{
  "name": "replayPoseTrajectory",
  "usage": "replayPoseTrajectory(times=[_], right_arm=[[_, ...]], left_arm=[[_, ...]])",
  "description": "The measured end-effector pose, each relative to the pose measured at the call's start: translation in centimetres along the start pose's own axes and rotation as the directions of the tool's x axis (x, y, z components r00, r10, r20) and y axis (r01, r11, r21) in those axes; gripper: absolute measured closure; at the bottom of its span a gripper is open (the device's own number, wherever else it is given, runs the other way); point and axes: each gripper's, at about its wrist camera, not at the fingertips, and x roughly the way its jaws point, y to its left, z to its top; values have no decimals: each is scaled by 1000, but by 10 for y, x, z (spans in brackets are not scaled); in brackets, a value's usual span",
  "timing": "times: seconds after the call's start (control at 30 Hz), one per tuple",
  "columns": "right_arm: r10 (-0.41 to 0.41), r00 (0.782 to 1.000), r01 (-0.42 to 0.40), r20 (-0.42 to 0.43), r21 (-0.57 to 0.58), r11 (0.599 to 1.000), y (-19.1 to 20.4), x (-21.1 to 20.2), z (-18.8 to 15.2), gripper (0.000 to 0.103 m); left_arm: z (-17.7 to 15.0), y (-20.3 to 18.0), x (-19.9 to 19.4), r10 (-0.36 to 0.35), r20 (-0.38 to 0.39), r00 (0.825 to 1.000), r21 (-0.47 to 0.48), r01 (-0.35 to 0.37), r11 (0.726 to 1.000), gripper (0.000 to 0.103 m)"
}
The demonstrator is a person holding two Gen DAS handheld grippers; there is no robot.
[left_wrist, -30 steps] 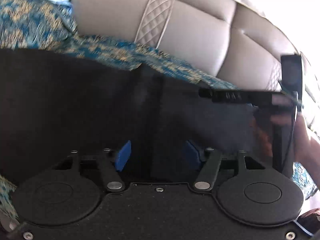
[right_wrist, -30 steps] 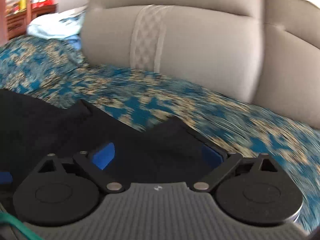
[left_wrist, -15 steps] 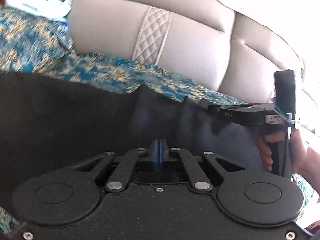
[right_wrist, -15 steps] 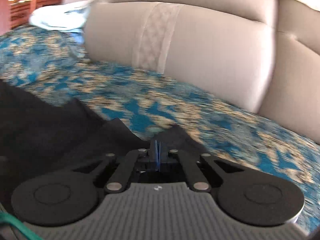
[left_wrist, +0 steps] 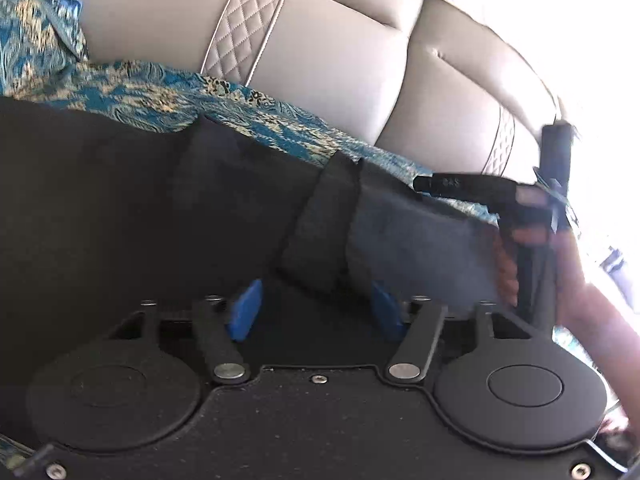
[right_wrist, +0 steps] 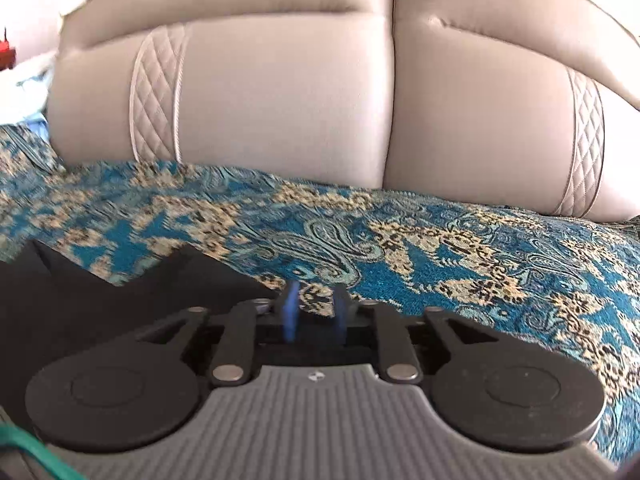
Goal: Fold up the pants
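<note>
Through my left wrist camera, I am holding my left gripper (left_wrist: 316,310) low over the black pants (left_wrist: 140,208), with its two blue fingers (left_wrist: 245,312) standing wide apart and nothing pinched between them; the dark cloth is lying under and ahead of them, and whether the pads are touching it I cannot tell. The pants are spreading across the patterned teal and gold bedspread (left_wrist: 132,96), filling most of the left and middle of this view, with a folded band of the fabric (left_wrist: 320,224) running diagonally toward the padded beige headboard (left_wrist: 332,52). Over at the right edge, I am seeing my right gripper (left_wrist: 460,185) from the side, gripped by my right hand (left_wrist: 560,264), its tip sitting at the far edge of the pants. Through my right wrist camera, my right gripper (right_wrist: 314,312) is showing its blue fingers (right_wrist: 290,312) parted by a narrow gap, and I am seeing bedspread (right_wrist: 440,248) through that gap rather than cloth, so they are holding nothing. The pants (right_wrist: 120,300) are lying to the lower left here, their pointed edge reaching just beside the left finger, while the headboard (right_wrist: 280,92) is filling the upper part of the view.
</note>
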Motion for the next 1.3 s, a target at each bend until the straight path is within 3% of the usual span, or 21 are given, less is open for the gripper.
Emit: replayPoseTrajectory(times=[0.07,0.2,0.27,0.33,0.43,0.47,0.5,0.57,0.67,0.8,1.07,1.2,1.3], right_arm=[[8,1000,-8,25,-3,1000,0,-15,-5,52],[-35,998,37,61,-41,998,1,-50,-10,49],[-36,995,39,92,-28,999,-4,-68,-14,46],[-45,993,43,111,21,999,-14,-82,-19,45],[-103,989,96,108,65,993,-26,-95,-29,45],[-131,986,123,103,75,990,-29,-101,-33,45],[-147,984,139,99,86,987,-33,-107,-38,45],[-148,985,137,91,113,984,-40,-123,-52,43],[-148,986,137,76,130,982,-42,-147,-77,36],[-192,978,189,83,40,981,-19,-177,-115,24],[-231,973,230,-9,-85,970,7,-180,-166,23],[-278,960,279,19,-121,953,3,-177,-172,17],[-281,960,282,23,-89,955,-4,-174,-170,16]], left_arm=[[1,0,-3,-1,8,1000,-37,2,999,37],[-2,-9,-15,-33,24,999,-16,34,999,66],[-4,-16,-13,-65,3,998,-3,65,998,66],[-6,-23,-5,-45,-4,999,2,45,999,56],[-3,-25,12,-8,1,1000,-52,8,999,57],[-2,-25,15,-11,14,1000,-68,12,998,68],[0,-26,17,8,36,999,-69,-5,998,100],[4,-30,16,58,66,996,-37,-56,998,98],[11,-30,13,77,100,992,2,-77,997,98],[18,-31,15,103,100,990,55,-109,993,98],[15,-24,16,182,90,979,100,-191,977,96],[9,-17,14,201,90,975,67,-208,976,88],[7,-16,10,206,102,973,34,-210,977,62]])
